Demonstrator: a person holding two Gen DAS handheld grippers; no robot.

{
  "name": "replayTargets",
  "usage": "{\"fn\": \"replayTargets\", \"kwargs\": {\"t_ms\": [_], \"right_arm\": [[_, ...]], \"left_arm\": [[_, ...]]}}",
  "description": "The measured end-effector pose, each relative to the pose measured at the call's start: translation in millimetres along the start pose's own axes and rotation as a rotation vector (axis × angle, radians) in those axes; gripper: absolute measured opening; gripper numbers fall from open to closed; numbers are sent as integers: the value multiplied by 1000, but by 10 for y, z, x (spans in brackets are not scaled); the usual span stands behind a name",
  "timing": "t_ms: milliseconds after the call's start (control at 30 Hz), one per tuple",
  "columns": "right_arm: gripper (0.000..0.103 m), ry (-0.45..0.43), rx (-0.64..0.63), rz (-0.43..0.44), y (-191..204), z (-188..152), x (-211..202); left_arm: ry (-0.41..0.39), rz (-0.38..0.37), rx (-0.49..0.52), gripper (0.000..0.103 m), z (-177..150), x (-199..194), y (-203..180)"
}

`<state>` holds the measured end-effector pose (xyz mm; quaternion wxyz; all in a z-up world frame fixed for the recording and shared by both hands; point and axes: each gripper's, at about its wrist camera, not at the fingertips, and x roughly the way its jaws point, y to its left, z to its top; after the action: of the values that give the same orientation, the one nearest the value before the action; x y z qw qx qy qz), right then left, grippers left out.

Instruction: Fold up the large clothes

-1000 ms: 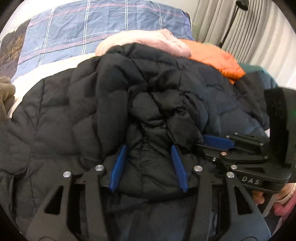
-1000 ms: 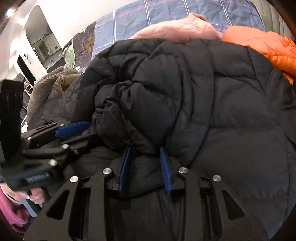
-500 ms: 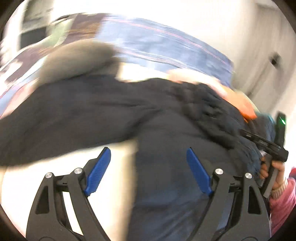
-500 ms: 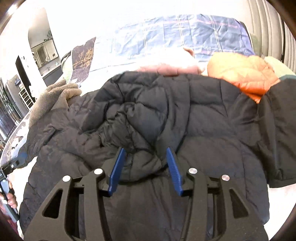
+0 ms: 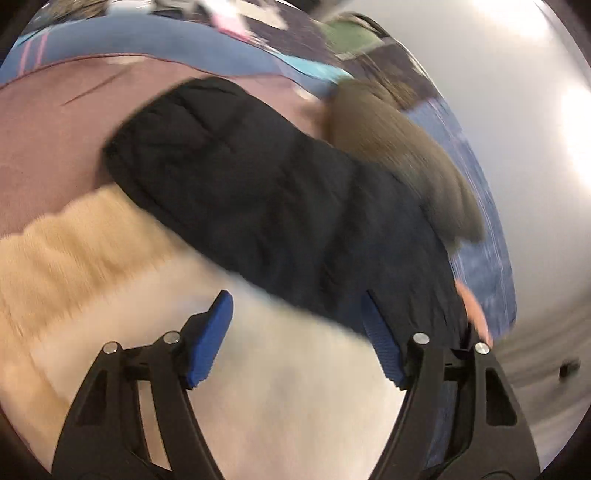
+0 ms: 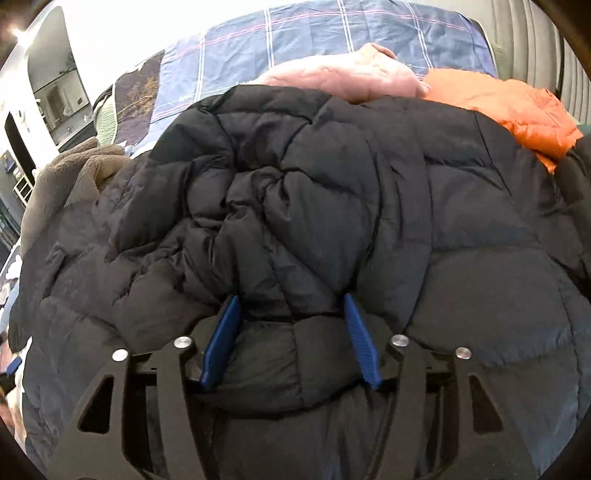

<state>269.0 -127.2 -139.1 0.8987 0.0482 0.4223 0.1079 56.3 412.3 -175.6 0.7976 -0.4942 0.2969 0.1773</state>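
A black quilted puffer jacket (image 6: 332,206) lay spread across a bed, filling most of the right wrist view. The right gripper (image 6: 291,339) pointed down at it, and its jaws were opening. A puffy fold of the jacket bulged up between the two blue pads (image 6: 221,339); whether the pads touched the fabric could not be told. Beyond the gripper, past the jacket's far edge, lay a pink garment (image 6: 347,75), with an orange puffer jacket (image 6: 517,107) to its right. A brown fleecy garment (image 6: 70,173) sat off to the gripper's left, touching the jacket's edge. A blue checked quilt (image 6: 332,33) covered the bed beyond them all.

The left wrist view was blurred. The left gripper (image 5: 295,336) held nothing, and its widely parted jaws were closing. Pale bedding (image 5: 288,398) lay under the gap between the jaws. A black quilted sleeve (image 5: 229,184) of the jacket stretched away ahead, running from the right pad up towards the left. A cream fluffy fabric (image 5: 66,258) lay left of the gripper, and the brown fleecy garment (image 5: 402,155) lay ahead to the right.
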Motion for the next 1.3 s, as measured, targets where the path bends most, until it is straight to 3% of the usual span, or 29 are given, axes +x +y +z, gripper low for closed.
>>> {"fn": "replayTargets", "kwargs": {"t_ms": [233, 267, 300, 367, 467, 567, 700, 867, 967, 1067, 1133, 1200, 1300], "right_arm": [[71, 5, -12, 30, -11, -1, 38], [74, 8, -18, 35, 1, 0, 47], [78, 15, -26, 45, -1, 7, 59], [84, 23, -37, 58, 13, 10, 77], [90, 32, -57, 59, 81, 14, 108], [90, 28, -61, 54, 106, 18, 114], [90, 10, -36, 83, 53, 9, 92], [90, -26, 31, 183, -138, -28, -5], [90, -87, 119, 277, -358, -73, -180], [90, -154, 189, 301, -593, -71, -417], [90, -220, 237, 273, -801, -31, -607], [90, -264, 289, 210, -1013, -7, -707], [90, -252, 407, 177, -1375, -13, -685]], "left_arm": [[-89, -16, -142, 72, 375, 172, 190], [-93, -16, -144, 63, 401, 186, 183], [-99, -19, -128, 41, 428, 193, 152], [-92, -44, -61, 12, 463, 185, 57], [-133, -87, 16, 9, 453, -35, -176], [-197, -150, 158, 9, 340, -346, -699], [-233, -265, 431, 9, -60, -675, -1744], [-135, -410, 772, 9, -938, -570, -3117], [-65, -465, 906, 9, -1534, -348, -3677], [15, -494, 995, 10, -2061, -92, -3997], [86, -494, 1050, 19, -2438, 139, -4157], [174, -479, 1098, 53, -2797, 378, -4225], [272, -428, 1199, 65, -3270, 652, -4204]]}}
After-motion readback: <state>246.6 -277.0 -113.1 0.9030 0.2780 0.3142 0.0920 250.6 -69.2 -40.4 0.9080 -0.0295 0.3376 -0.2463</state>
